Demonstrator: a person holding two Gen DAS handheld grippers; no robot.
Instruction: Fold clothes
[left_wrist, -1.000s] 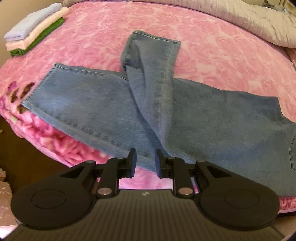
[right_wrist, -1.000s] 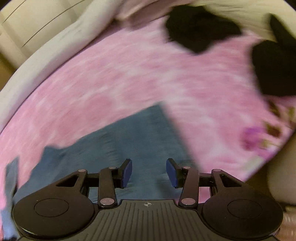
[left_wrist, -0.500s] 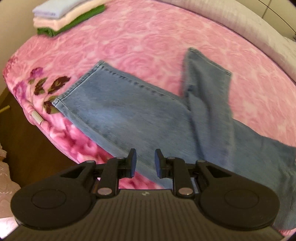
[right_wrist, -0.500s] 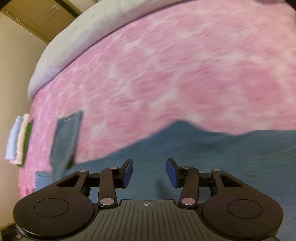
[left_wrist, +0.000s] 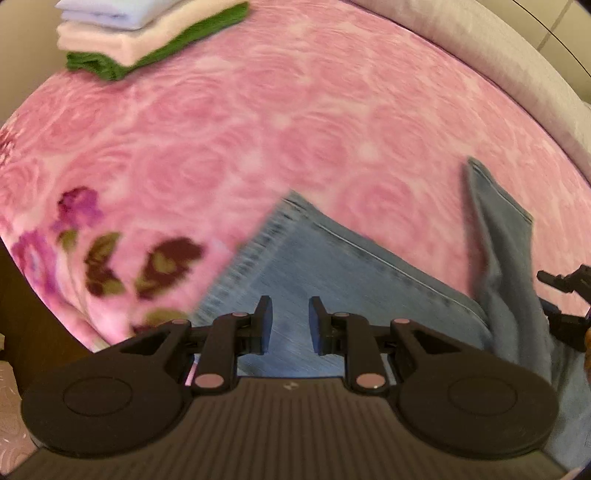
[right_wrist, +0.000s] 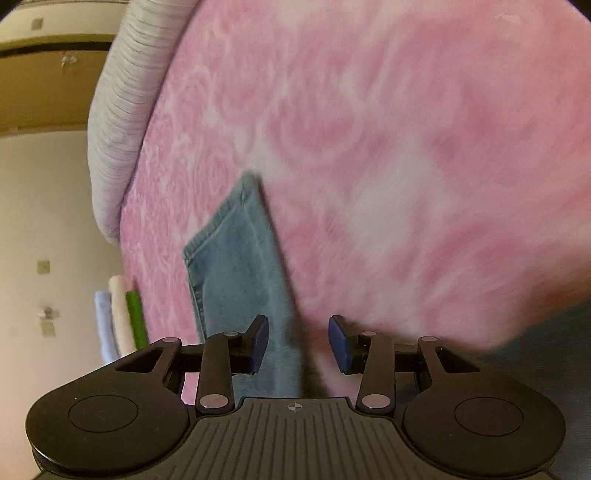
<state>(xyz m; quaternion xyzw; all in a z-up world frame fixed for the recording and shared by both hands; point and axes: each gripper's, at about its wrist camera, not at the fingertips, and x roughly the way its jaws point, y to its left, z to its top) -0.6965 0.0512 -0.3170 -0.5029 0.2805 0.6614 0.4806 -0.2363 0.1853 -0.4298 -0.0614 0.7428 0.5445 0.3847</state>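
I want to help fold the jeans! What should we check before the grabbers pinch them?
1. Left gripper open: ok, fingers apart, nothing between.
2. Right gripper open: ok, blue pads apart, nothing between.
3. Blue denim jeans lying flat: not ok, one leg lies crossed over the other.
4. Left gripper near a leg hem: ok, hem just ahead.
5. Stack of folded cloths, white, cream and green, out of the way: ok, far corner of the pink rose-patterned blanket.
6. Sharp view: not ok, both blurred.

open pink blanket (left_wrist: 295, 122) beyond jeans (left_wrist: 332, 273)
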